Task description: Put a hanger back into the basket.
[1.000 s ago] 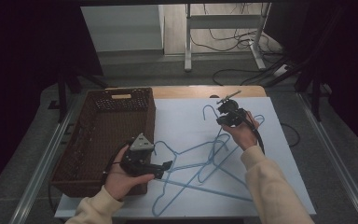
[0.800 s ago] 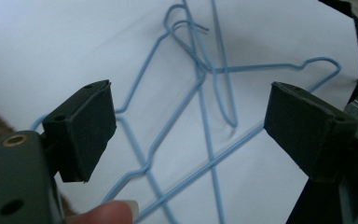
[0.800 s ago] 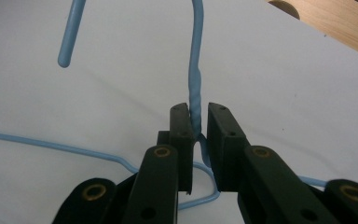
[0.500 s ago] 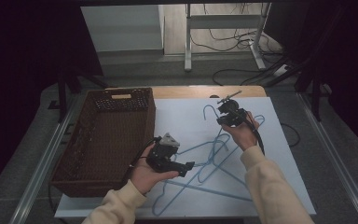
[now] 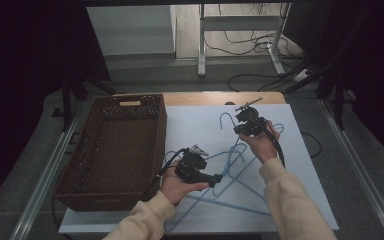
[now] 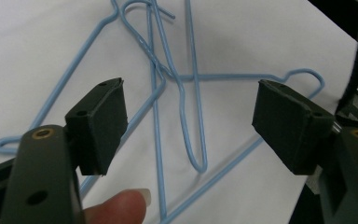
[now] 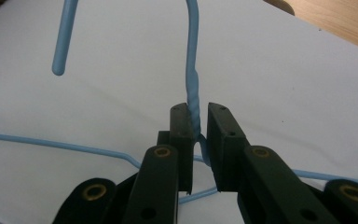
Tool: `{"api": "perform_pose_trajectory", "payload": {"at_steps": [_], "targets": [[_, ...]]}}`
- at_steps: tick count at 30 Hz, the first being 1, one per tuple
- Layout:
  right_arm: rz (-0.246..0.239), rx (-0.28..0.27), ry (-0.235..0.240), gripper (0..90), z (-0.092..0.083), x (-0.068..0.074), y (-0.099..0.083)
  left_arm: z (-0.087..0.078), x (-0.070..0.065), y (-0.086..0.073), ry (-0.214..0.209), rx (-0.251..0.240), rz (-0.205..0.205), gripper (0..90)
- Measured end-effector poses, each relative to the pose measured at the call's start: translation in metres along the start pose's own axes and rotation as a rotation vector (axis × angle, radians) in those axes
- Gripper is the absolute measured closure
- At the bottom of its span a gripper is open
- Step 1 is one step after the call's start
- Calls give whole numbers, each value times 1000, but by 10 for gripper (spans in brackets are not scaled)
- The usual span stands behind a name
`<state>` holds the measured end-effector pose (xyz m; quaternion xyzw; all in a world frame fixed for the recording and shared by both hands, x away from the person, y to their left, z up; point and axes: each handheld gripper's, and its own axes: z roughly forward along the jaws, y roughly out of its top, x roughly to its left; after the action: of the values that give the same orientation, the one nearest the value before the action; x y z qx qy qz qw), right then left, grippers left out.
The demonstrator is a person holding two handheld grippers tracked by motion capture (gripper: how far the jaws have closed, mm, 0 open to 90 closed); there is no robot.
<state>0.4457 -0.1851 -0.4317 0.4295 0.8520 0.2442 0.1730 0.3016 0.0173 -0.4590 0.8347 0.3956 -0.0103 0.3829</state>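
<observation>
The hangers [image 5: 232, 172], several blue wire ones, lie tangled in a pile on the white sheet [image 5: 305, 165] that covers the table, just to the right of the brown wicker basket [image 5: 115, 145]. One hanger from the pile is caught at its far end: the right gripper [image 7: 197, 122] is clenched on its twisted neck [image 7: 195, 100], just under the hook [image 5: 226, 119], which curves up and away from the jaws toward the far side of the table. From that neck the hanger's long axis runs back toward the person, into the tangle. The left gripper [image 6: 189, 123] hangs over the near part of the pile with its jaws spread and nothing pressed between the pads; they have just been closing a little. Straight ahead of it, in the gap, lies the long narrow loop [image 6: 191, 121] of another hanger, running away from the jaws rather than across them. The left gripper is the nearer one to that loop, so I judge the coming grasp to be its own.
</observation>
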Motion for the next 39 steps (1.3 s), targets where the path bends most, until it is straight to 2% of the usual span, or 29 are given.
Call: {"api": "perform_pose_trajectory", "payload": {"at_steps": [2,5,10,18,23,26,31,37,39], "targets": [[5,-2,0,810,-2,0,0,13,-1,3,8,13,-6,287],[11,-7,6,810,-5,1,0,24,0,6,-10,16,-35,310],[15,-12,13,810,-7,1,-2,44,9,10,7,27,-57,379],[19,-18,17,810,-11,1,-4,59,19,13,3,10,-87,533],[24,-23,24,810,-12,2,-6,66,23,14,-21,9,-90,622],[24,-24,30,810,-12,2,-6,69,24,15,-55,9,-97,668],[29,-28,37,808,-13,2,-6,70,26,15,-97,1,-106,838],[43,-63,52,794,-20,-2,-7,61,32,17,-103,-28,-126,865],[44,-88,63,693,-23,-3,-8,56,32,18,-106,-46,-128,867]]}}
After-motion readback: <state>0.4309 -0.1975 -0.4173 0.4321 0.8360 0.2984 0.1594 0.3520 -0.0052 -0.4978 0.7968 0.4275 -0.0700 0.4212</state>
